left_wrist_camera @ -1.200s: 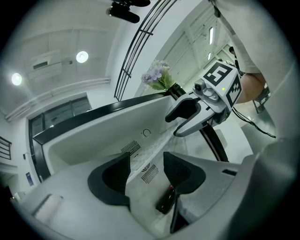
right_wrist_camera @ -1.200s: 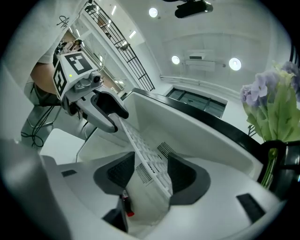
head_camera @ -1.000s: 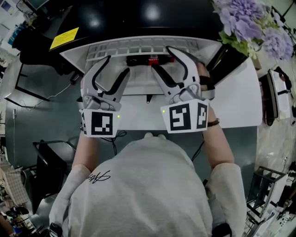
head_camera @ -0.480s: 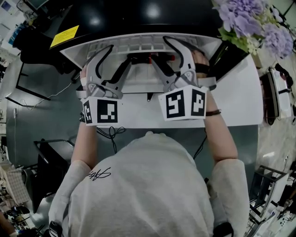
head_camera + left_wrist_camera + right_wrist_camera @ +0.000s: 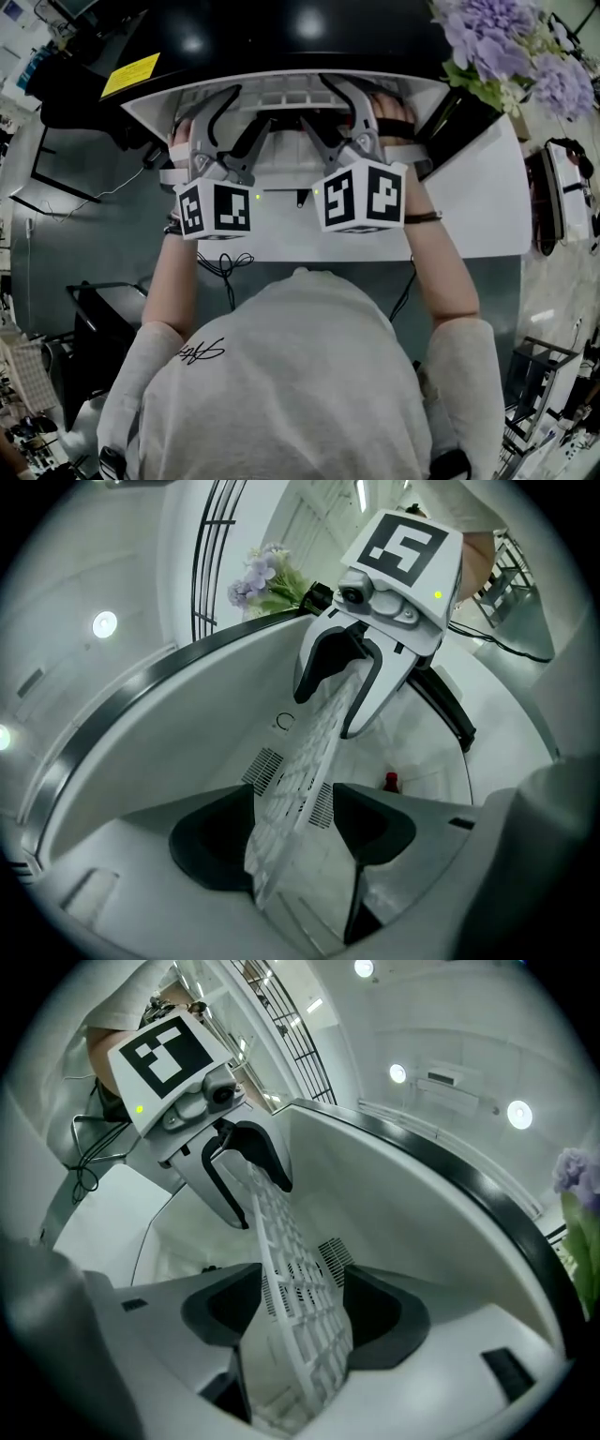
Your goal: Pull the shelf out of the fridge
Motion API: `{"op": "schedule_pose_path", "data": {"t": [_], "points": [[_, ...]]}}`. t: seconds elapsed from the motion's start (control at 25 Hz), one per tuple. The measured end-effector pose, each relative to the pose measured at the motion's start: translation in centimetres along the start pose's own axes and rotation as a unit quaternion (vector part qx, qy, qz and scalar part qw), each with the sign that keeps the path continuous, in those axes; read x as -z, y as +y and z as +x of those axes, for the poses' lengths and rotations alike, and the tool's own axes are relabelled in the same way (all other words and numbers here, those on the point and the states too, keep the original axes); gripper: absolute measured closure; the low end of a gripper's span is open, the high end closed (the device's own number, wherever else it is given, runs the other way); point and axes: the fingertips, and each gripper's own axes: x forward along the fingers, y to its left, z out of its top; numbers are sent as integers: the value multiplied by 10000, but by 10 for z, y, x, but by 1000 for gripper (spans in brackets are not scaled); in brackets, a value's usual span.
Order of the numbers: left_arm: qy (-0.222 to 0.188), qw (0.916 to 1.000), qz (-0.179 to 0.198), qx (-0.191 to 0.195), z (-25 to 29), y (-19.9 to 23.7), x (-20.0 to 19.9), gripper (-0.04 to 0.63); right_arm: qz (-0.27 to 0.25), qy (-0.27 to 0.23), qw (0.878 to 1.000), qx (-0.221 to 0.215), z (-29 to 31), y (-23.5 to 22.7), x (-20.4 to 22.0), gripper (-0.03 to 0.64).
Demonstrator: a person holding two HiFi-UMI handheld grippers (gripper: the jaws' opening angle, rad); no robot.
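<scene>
The white grid shelf (image 5: 281, 94) lies inside the small black-topped fridge (image 5: 281, 37). My left gripper (image 5: 251, 105) and right gripper (image 5: 317, 101) both reach into the fridge mouth, side by side. In the left gripper view the shelf (image 5: 309, 752) runs edge-on between my left gripper's (image 5: 295, 832) dark pads, with a gap on each side. The right gripper view shows the same: the shelf (image 5: 291, 1269) passes between my right gripper's (image 5: 300, 1312) pads without being pressed. Both sets of jaws have just been opening and stand wide.
The fridge's white door (image 5: 469, 206) hangs open at the right. Purple flowers (image 5: 506, 47) stand at the fridge's right and a yellow sticker (image 5: 131, 75) marks its top. A small red-capped thing (image 5: 391, 781) sits low inside. Cables and racks lie on the floor around.
Both grippers have moved forward, deeper into the fridge, and rolled a little. Their jaws have widened, with the shelf's front edge now further between them.
</scene>
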Motion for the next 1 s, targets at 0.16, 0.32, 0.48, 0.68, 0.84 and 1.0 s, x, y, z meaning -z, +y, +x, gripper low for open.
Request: {"op": "schedule_pose_path", "data": {"t": [0.16, 0.32, 0.48, 0.68, 0.84, 1.0], "points": [[113, 9997, 210, 57, 7, -4, 3, 346, -250, 149, 9996, -41, 8, 4, 5, 367], [198, 9992, 331, 68, 13, -5, 5, 345, -320, 186, 9993, -47, 17, 6, 8, 367], [300, 9988, 385, 106, 19, -6, 8, 346, -432, 283, 9986, -88, 25, 10, 12, 367], [426, 9977, 518, 106, 26, -5, 11, 345, -604, 361, 9975, -65, 33, 10, 13, 367], [513, 9971, 550, 82, 31, -4, 16, 345, -627, 398, 9972, -83, 37, 8, 10, 367], [561, 9965, 612, 72, 35, -5, 18, 347, -755, 385, 9964, -54, 42, 9, 9, 367]]}}
